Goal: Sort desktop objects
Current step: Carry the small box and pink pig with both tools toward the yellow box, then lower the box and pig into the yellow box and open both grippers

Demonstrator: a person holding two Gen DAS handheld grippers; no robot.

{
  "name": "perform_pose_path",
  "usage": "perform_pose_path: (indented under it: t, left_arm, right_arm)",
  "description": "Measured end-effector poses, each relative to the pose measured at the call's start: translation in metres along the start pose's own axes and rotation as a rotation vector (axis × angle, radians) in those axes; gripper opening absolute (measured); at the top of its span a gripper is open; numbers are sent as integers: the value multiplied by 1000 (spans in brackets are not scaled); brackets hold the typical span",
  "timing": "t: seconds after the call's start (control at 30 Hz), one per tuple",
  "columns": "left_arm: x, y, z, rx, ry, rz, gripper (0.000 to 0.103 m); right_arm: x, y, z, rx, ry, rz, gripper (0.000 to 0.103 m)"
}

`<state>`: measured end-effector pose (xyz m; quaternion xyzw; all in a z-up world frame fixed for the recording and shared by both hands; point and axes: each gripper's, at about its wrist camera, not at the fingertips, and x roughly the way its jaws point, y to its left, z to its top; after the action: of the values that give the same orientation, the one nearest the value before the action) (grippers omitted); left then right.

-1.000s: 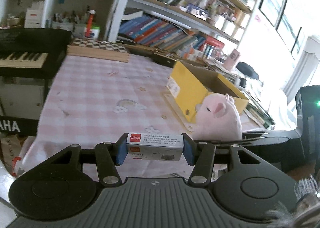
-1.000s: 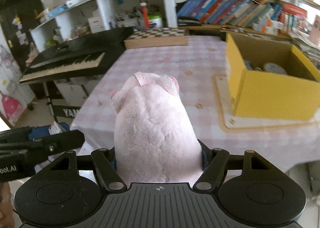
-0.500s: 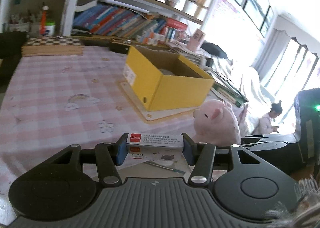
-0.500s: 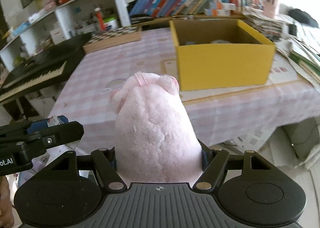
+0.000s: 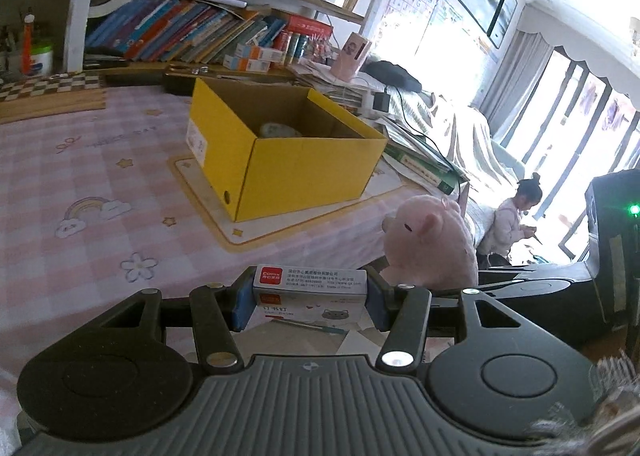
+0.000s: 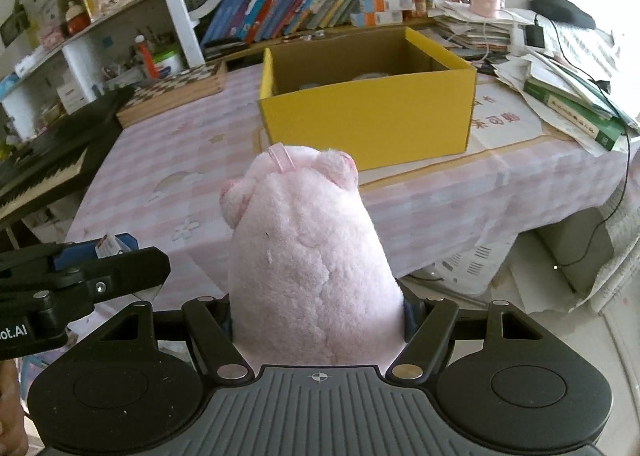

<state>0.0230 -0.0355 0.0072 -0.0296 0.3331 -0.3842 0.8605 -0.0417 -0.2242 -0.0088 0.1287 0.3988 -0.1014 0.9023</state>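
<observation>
Left wrist view: the left tool has its blue pads pressed on the two short ends of a small staple box, held crosswise, its jaws less than half spread. Ahead of it and a little right stands the yellow box, open at the top, on a mat on the pink checked desk; something pale lies at its bottom — too dim to name. To the right of this tool, just beside it, the plush pig is seen in the right tool, and a person sits farther off by the window.

Right wrist view: the right tool grips the plush pig around its lower body, jaws roughly half spread, the fingers sunk into the fur on both sides; the pig's head points away from the tool. Straight ahead, past the desk edge, is the yellow box. To the left, at about the same level, the left tool shows with the staple box in its tip. Both tools hang off the near edge of the desk — neither load touches it.
</observation>
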Motion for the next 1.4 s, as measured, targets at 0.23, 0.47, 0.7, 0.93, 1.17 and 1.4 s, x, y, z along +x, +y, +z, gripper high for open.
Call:
perform_pose_path:
  t: [0.23, 0.47, 0.7, 0.93, 1.17, 1.4]
  left_arm:
    - [25, -15, 13, 2, 10, 1, 51]
    - [50, -31, 24, 5, 21, 7, 51]
    - [72, -46, 34, 7, 26, 22, 51]
    - [89, -60, 49, 30, -2, 42, 51]
    - [103, -72, 67, 60, -46, 73, 51]
    - [114, -81, 97, 107, -117, 128, 51]
  right_arm:
    - [6, -25, 14, 3, 7, 1, 72]
    - [14, -50, 27, 5, 19, 11, 72]
    - [24, -72, 42, 1, 23, 27, 72]
    - [30, -91, 61, -17, 5, 45, 72]
    - [35, -110, 87, -43, -40, 64, 72]
    - [36, -124, 134, -86, -142, 101, 72]
